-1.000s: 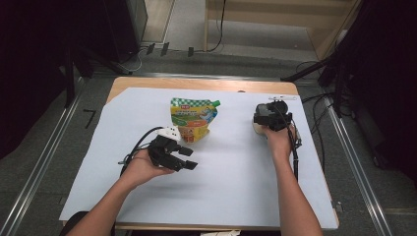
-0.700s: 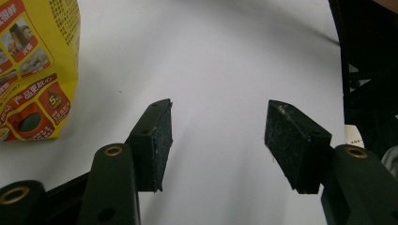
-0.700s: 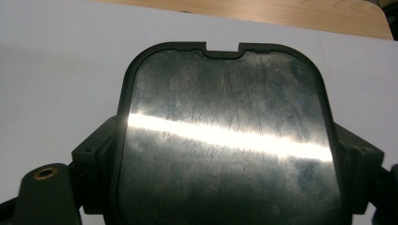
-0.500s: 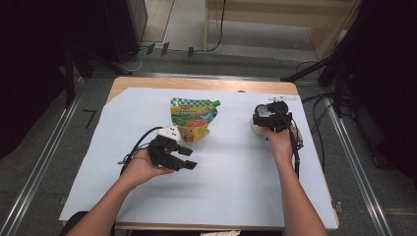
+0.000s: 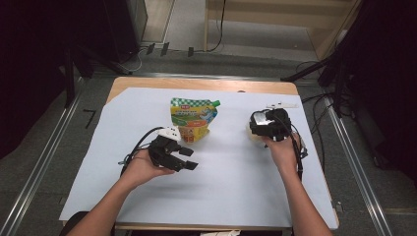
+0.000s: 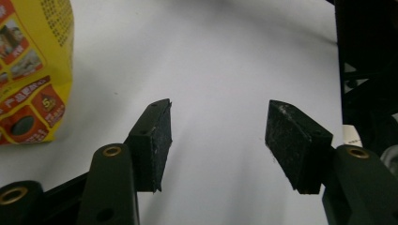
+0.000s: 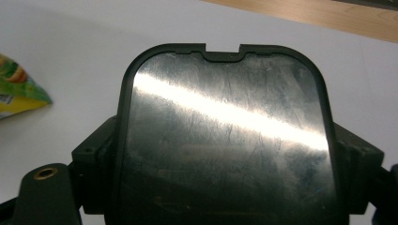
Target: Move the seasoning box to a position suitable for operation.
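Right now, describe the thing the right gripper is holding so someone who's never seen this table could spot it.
On the pale sheet covering the table, look to the right of the yellow and green pouch. There the right gripper clamps a flat black-framed panel between its jaws. Its rounded corners, shiny scratched face and small notch in the top edge set it apart from the printed pouch.

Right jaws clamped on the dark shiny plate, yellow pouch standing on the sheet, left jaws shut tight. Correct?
Not quite: the left gripper is open, jaws apart over bare white sheet with nothing between them, as the left gripper view shows. The rest holds: right gripper clamps the dark shiny plate, and the yellow pouch stands on the sheet.
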Motion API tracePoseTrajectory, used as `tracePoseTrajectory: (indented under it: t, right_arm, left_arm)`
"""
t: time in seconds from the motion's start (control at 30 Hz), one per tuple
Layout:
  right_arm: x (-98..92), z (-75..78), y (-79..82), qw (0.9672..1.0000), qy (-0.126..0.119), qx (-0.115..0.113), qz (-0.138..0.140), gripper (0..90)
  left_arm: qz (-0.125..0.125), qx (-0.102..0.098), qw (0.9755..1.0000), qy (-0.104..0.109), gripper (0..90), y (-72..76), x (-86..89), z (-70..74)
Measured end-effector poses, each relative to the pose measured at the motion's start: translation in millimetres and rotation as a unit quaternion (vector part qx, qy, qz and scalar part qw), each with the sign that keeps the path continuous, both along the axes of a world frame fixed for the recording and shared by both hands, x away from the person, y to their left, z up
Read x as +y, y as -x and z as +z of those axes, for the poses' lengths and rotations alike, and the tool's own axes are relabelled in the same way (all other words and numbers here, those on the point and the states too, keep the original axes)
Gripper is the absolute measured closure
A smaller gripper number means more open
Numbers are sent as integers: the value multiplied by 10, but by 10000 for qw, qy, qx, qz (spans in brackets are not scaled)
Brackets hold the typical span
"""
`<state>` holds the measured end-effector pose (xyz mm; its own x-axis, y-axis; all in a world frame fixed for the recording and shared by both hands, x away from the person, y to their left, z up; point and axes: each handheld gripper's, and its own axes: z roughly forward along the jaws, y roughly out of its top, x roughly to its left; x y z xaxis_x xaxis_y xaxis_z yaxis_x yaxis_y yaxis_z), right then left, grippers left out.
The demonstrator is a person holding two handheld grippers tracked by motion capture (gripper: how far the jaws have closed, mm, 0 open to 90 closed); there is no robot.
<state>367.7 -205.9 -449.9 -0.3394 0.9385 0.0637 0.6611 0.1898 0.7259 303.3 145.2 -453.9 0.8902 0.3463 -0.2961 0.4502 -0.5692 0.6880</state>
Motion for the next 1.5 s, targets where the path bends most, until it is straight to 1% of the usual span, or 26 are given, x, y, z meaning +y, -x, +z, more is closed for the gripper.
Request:
tracePoseTrajectory:
  t: [0.03,0.07,0.1,0.13,0.17,0.2,0.23,0.27,0.3,0.5,0.53,0.6,0.63,0.67,0.73,0.87,1.07,1.1,1.13,1.17,1.2,1.27,1.4,1.43,1.47,1.5]
  right_arm:
    - [0,0,0,10000,0,0,0,170]
    - [14,22,53,10000,-17,-2,90,169]
    - [14,22,53,10000,-17,-2,90,169]
    - [34,41,107,9998,-64,6,191,170]
    - [34,41,107,9998,-64,6,191,170]
    - [63,56,162,9995,-64,-22,300,169]
    - [63,56,162,9995,-64,-22,300,169]
    - [94,70,214,9992,-87,-23,379,169]
    - [94,70,214,9992,-87,-23,379,169]
    - [178,81,369,9979,-159,-34,625,170]
    - [201,76,414,9974,-220,-37,680,169]
    - [212,73,433,9973,-242,-30,699,170]
    - [234,64,464,9969,-247,-30,748,169]
    - [243,60,478,9967,-238,-24,774,169]
    - [251,55,492,9965,-244,-27,799,169]
    - [280,38,551,9957,-262,-8,885,170]
    - [337,7,633,9940,-189,4,1074,169]
    - [353,-3,650,9937,-173,26,1111,169]
    - [394,-25,675,9925,-130,60,1213,169]
    - [394,-25,675,9925,-130,60,1213,169]
    - [447,-40,701,9916,-121,100,1284,170]
    - [504,-48,726,9901,-100,105,1398,169]
    - [621,-56,774,9873,-144,138,1575,169]
    - [621,-56,774,9873,-144,138,1575,169]
    - [677,-60,798,9857,-129,135,1674,170]
    - [702,-64,810,9849,-146,144,1721,169]
  left_arm:
    - [0,0,10000,0,427,0,0,0]
    - [3,21,10000,-25,428,3,-9,-5]
    - [3,21,10000,-25,428,3,-9,-5]
    - [-19,33,10000,-24,428,-1,-12,-7]
    - [-19,33,10000,-24,429,-1,-12,-7]
    - [-26,53,10000,8,430,0,-12,-8]
    - [-26,53,10000,8,431,0,-12,-8]
    - [-22,68,10000,12,431,-1,-11,-7]
    - [-22,68,10000,12,431,-1,-11,-7]
    - [-8,110,9999,17,428,-5,-12,-12]
    - [-15,103,9999,8,427,-6,-16,-15]
    - [-9,101,9999,2,425,-7,-17,-16]
    - [50,65,10000,-55,413,-2,-22,-13]
    - [50,52,10000,-67,409,-1,-20,-11]
    - [48,62,10000,-53,409,-2,-18,-11]
    - [43,161,9999,16,426,-17,-6,-13]
    - [26,112,9999,-27,419,-10,-3,-6]
    - [31,90,9999,-37,419,-8,-5,-7]
    - [20,88,9999,-47,418,-9,-5,-8]
    - [16,90,9999,-60,418,-11,-5,-7]
    - [24,82,9999,-55,418,-9,-4,-8]
    - [32,65,10000,-46,418,-10,0,-5]
    - [40,61,10000,-37,418,-11,6,-4]
    - [40,61,10000,-37,419,-11,6,-4]
    - [18,52,10000,-44,422,-8,9,0]
    - [9,48,10000,-41,424,-8,9,0]
